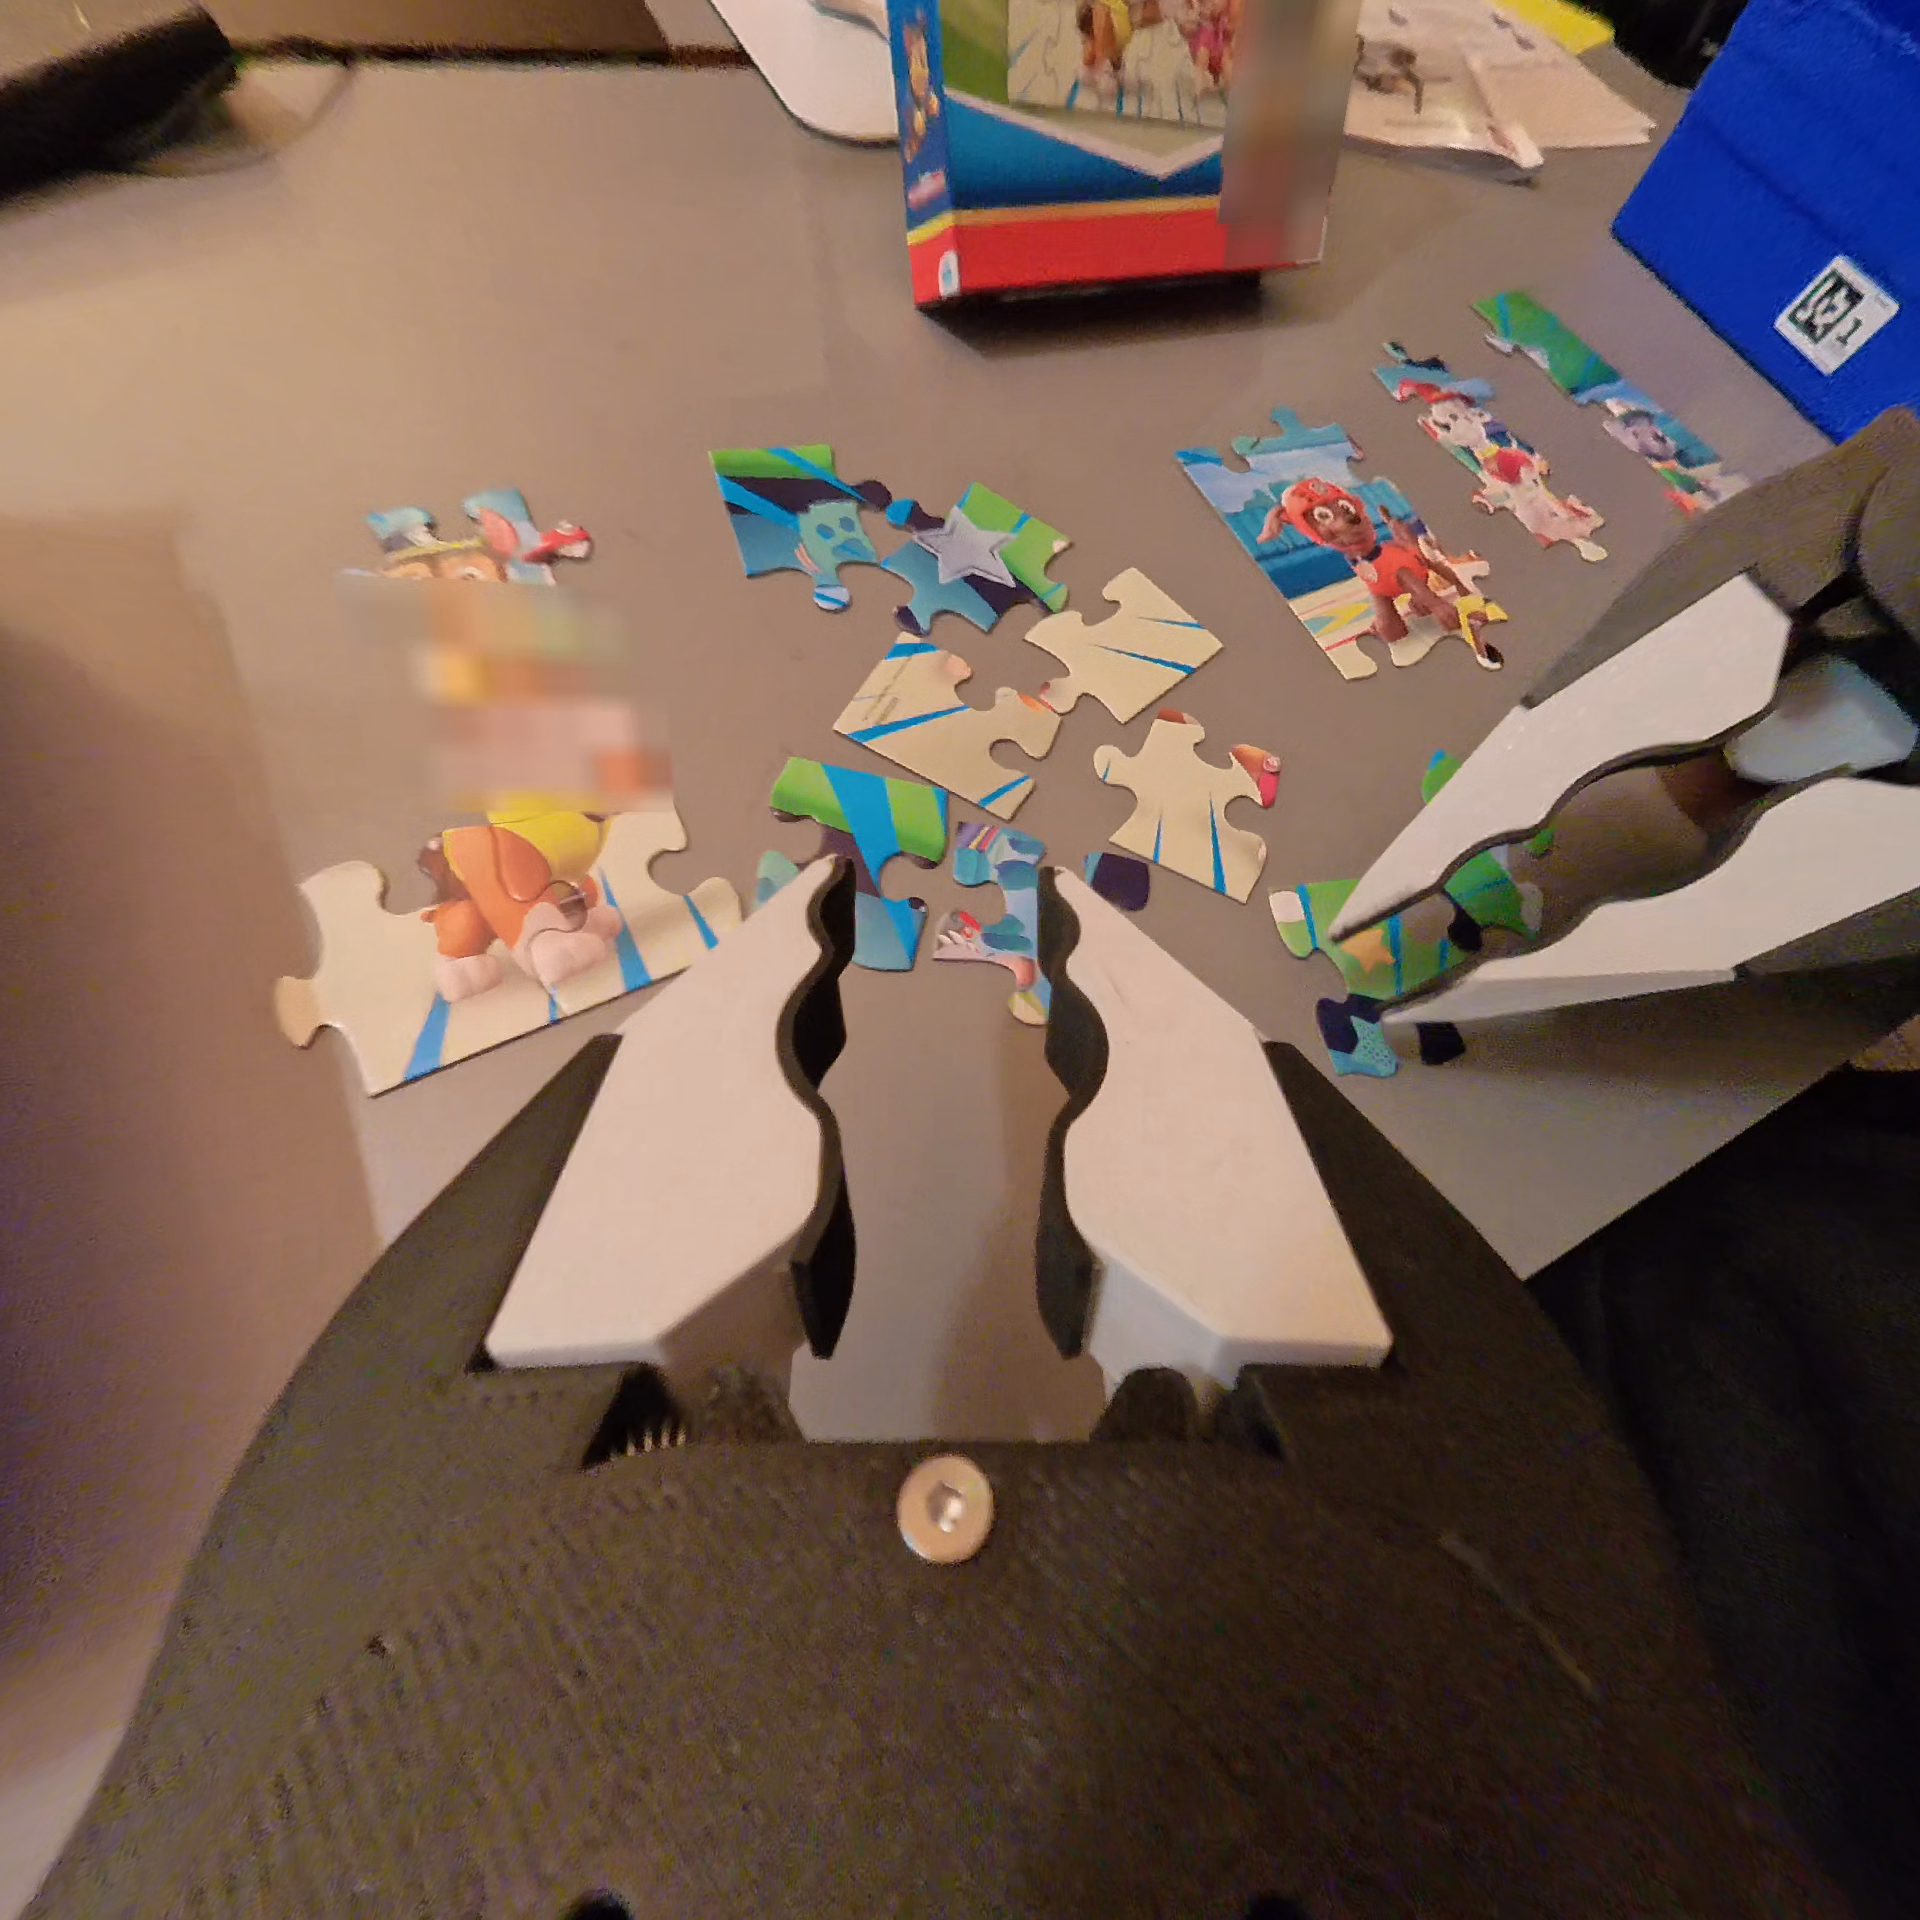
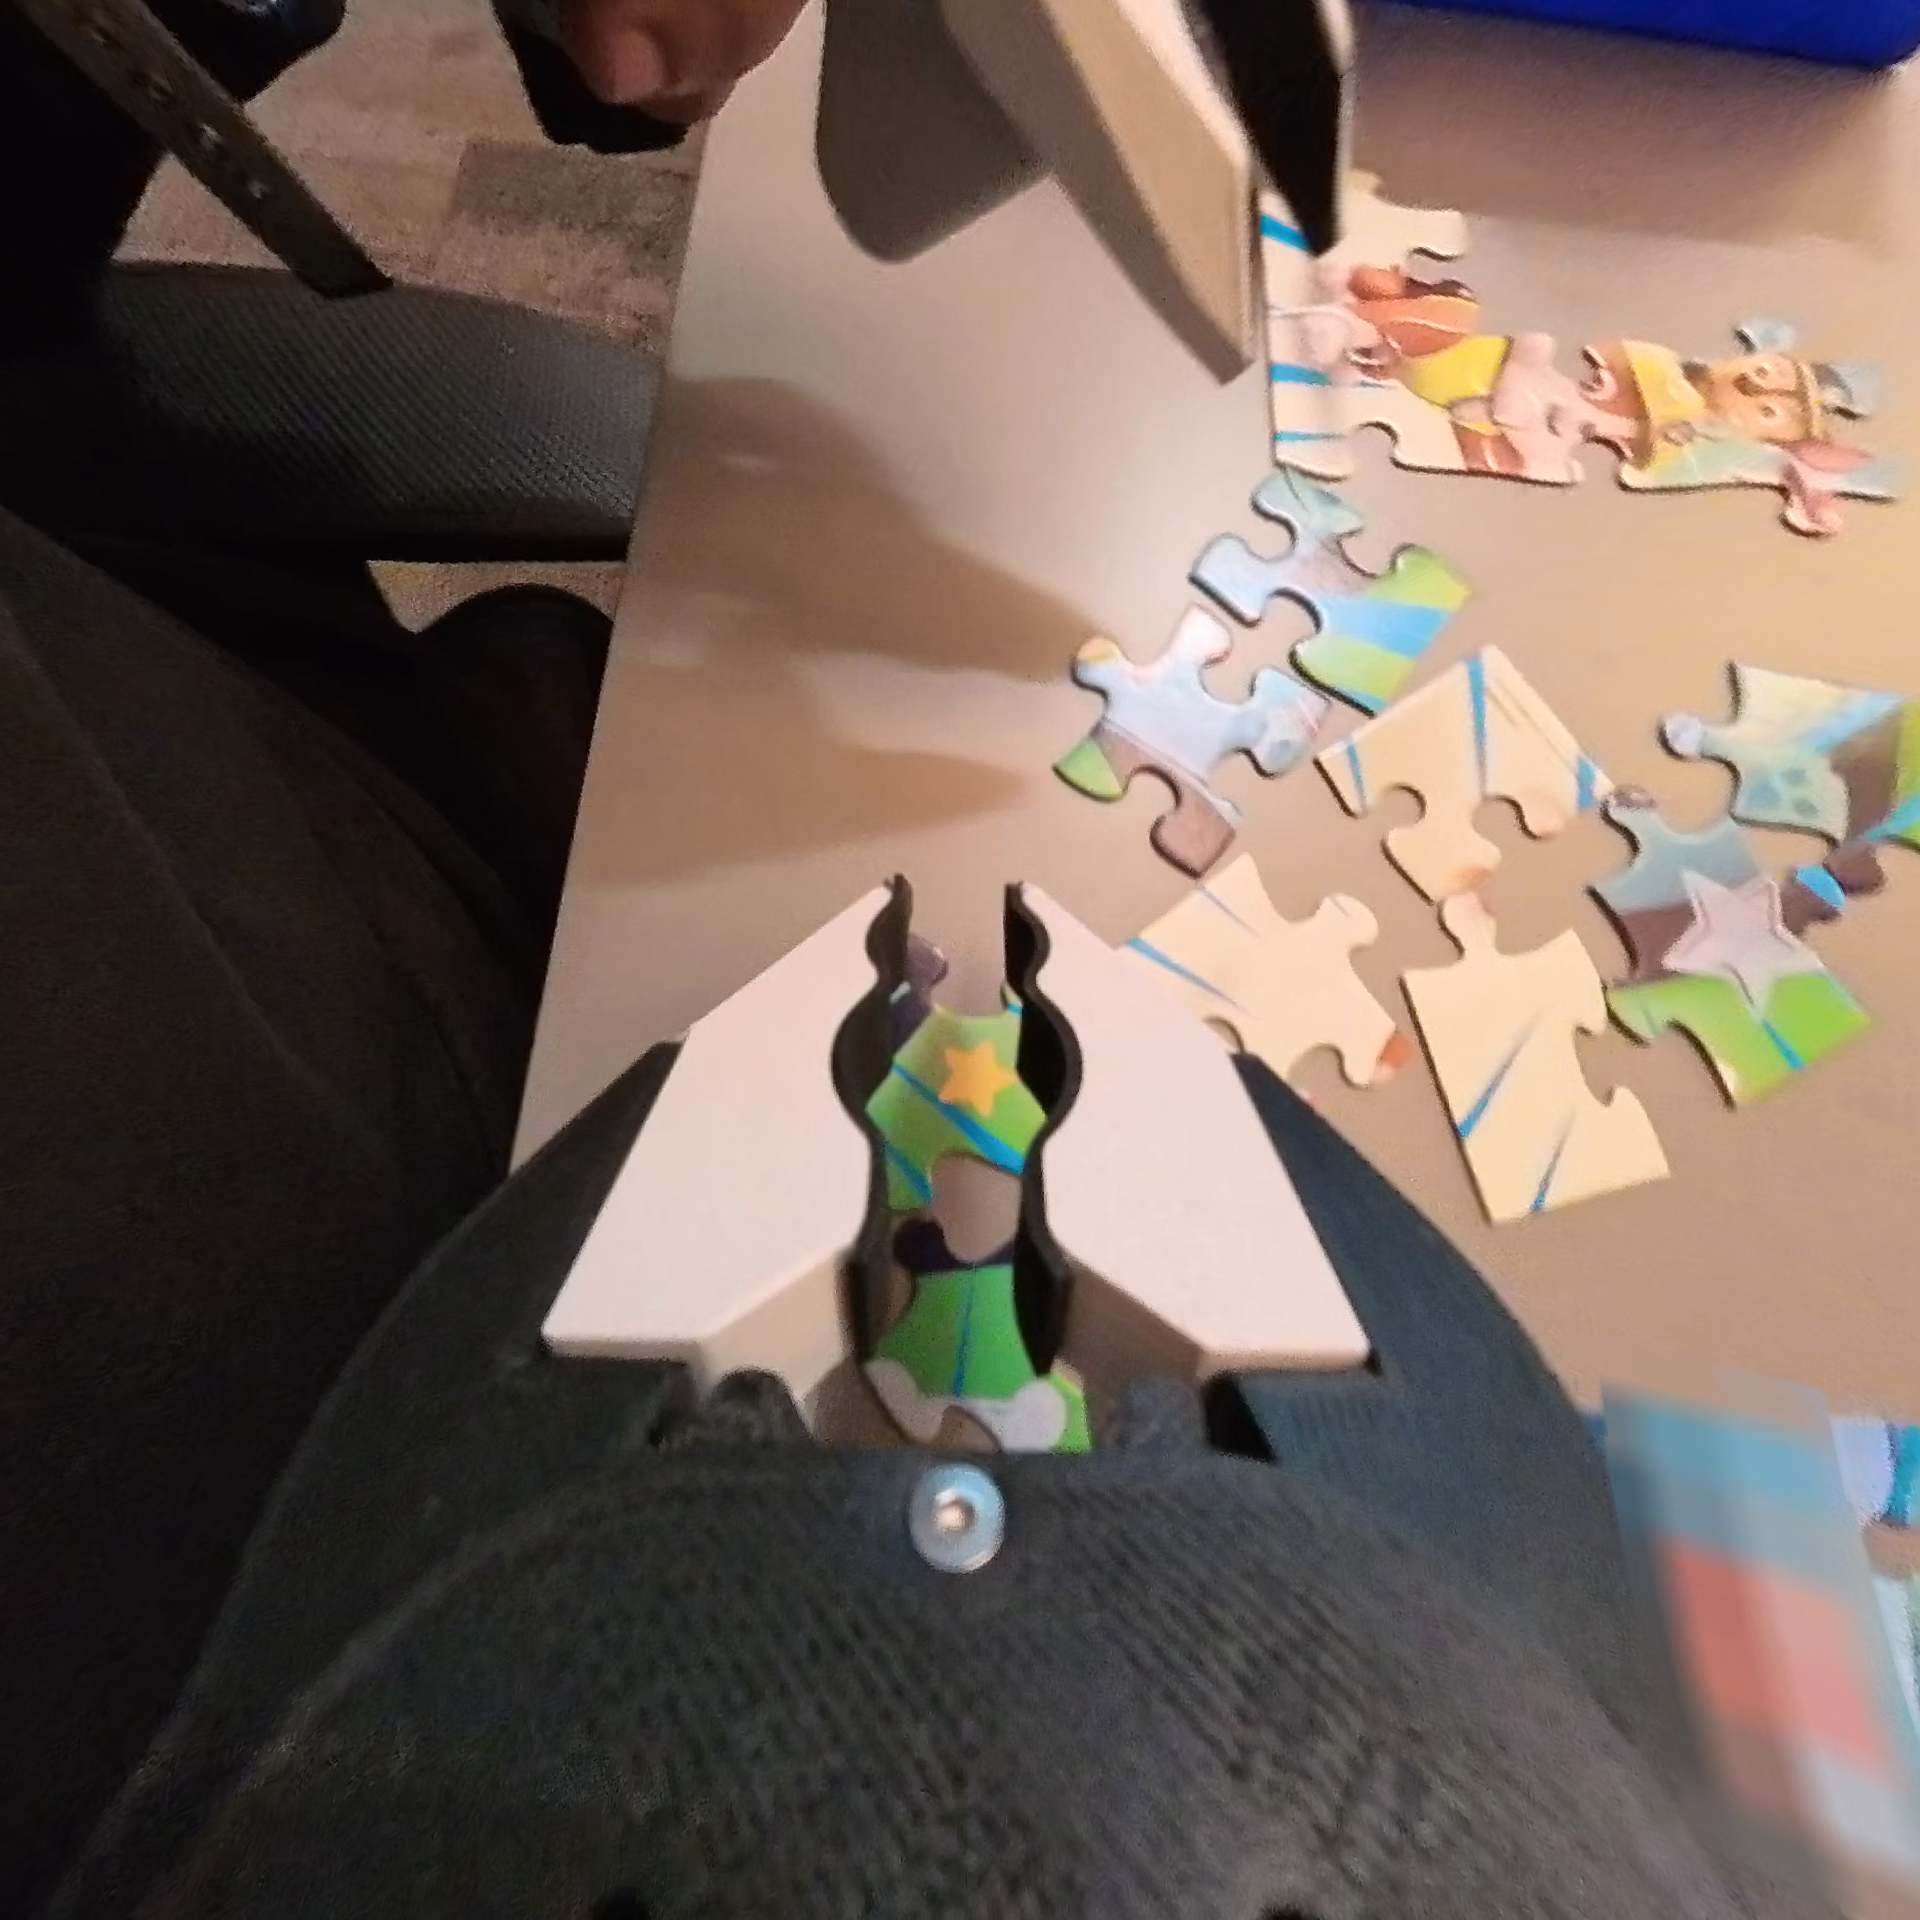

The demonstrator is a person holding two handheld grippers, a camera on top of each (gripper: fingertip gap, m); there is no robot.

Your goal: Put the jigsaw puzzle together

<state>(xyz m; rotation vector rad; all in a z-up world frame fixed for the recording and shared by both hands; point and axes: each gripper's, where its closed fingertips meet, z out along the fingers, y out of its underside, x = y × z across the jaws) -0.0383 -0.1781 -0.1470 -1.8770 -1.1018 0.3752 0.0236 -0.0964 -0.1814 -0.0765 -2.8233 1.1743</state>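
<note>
Several joined strips (image 1: 1351, 551) and loose puzzle pieces (image 1: 1132, 644) lay mid-frame on the grey table (image 1: 623, 312), the left gripper (image 1: 945, 883) spread and empty, the right gripper (image 2: 951, 899) narrowed around a green star piece (image 2: 961, 1101) at lower centre.

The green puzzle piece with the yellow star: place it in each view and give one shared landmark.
Left wrist view: green puzzle piece at right, under the right gripper.
Right wrist view: low centre, between that gripper's fingers.
Shared landmark: grey-star piece.
</note>
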